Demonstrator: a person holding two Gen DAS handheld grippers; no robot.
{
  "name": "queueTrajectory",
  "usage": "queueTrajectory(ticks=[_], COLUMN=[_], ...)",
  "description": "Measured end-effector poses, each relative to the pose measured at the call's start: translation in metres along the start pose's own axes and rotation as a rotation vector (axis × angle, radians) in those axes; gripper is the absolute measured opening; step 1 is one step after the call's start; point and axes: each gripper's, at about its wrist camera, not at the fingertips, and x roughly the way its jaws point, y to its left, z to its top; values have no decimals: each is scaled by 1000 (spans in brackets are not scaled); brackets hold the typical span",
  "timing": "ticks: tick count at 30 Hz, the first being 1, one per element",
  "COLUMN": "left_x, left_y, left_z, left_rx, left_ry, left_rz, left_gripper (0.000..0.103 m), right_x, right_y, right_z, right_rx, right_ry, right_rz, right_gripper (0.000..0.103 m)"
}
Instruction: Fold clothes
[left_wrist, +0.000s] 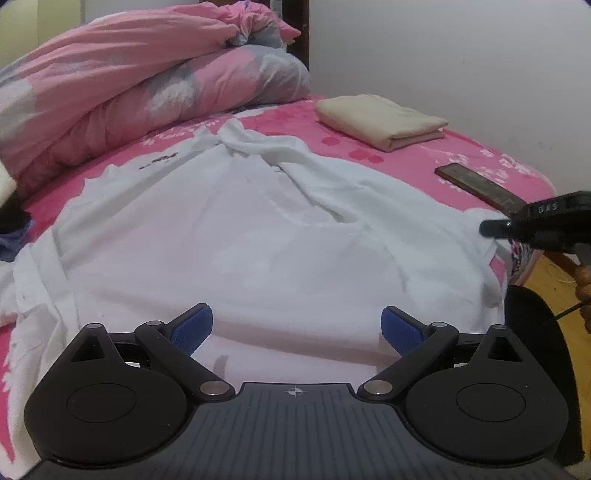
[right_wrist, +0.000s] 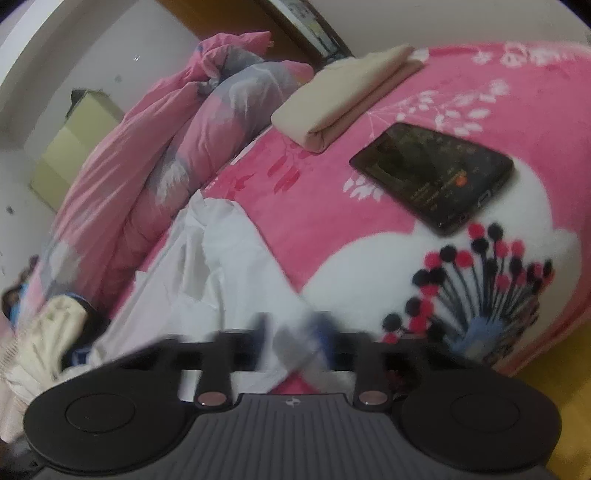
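The white shirt (left_wrist: 258, 229) lies spread and rumpled across the near half of the bed (left_wrist: 369, 147), collar toward the piled quilt (left_wrist: 129, 85); a folded cream garment (left_wrist: 380, 118) sits near the far edge beside a phone (right_wrist: 432, 173). The left gripper (left_wrist: 297, 328) hovers with jaws wide apart over the hem. The right gripper (right_wrist: 295, 343), blurred, seems closed on shirt cloth at the bed's right edge. Any fold wants both corners lifted evenly. "DAS" reads on the right gripper's body.

Blurred tongs (right_wrist: 295, 341) on white garment (right_wrist: 229, 273)
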Motion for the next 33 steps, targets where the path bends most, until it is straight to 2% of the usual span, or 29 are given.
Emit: queueTrajectory(ticks=[6,10,13,16,19,20,21,22,23,24,25,26,27,30,31,33], left_x=[11,13,14,14,15,16,17,18,18,19,18,18,19,20,20,20], left_y=[5,23,35,47,49,48,47,47,47,47,47,47,48,48,47,46], left_z=[-6,-12,-16,-20,-21,-20,-20,-20,-20,-20,-20,-20,-21,-22,-22,-22], left_rx=[-10,-99,-158,-217,-216,-207,-199,-198,-197,-200,-204,-206,-207,-207,-205,-205], left_ry=[56,83,97,111,116,115,115,113,112,109,107,105,102,94,91,86], left_rz=[72,97,103,109,114,116,117,115,113,111,109,106,106,109,112,115], left_gripper=[98,98,98,98,98,98,98,98,99,99,99,99,99,100,100,100], right_x=[0,21,43,63,62,56,46,36,25,15,8,3,3,24,32,45], right_y=[30,74,115,139,134,126,116,106,95,84,74,64,56,51,52,62], right_z=[7,3,-19,-45,-49,-44,-37,-29,-21,-11,-2,8,16,18,14,0], right_rx=[-34,-86,-183,-280,-319,-305,-282,-258,-232,-206,-184,-166,-160,-246,-285,-383], right_ry=[-31,56,183,343,399,378,344,307,262,214,172,137,117,151,166,182], right_rz=[207,416,557,588,559,570,591,607,611,594,556,503,413,142,82,39], right_gripper=[1,1,1,4,8,16,30,40,55,61,61,61,61,62,62,62])
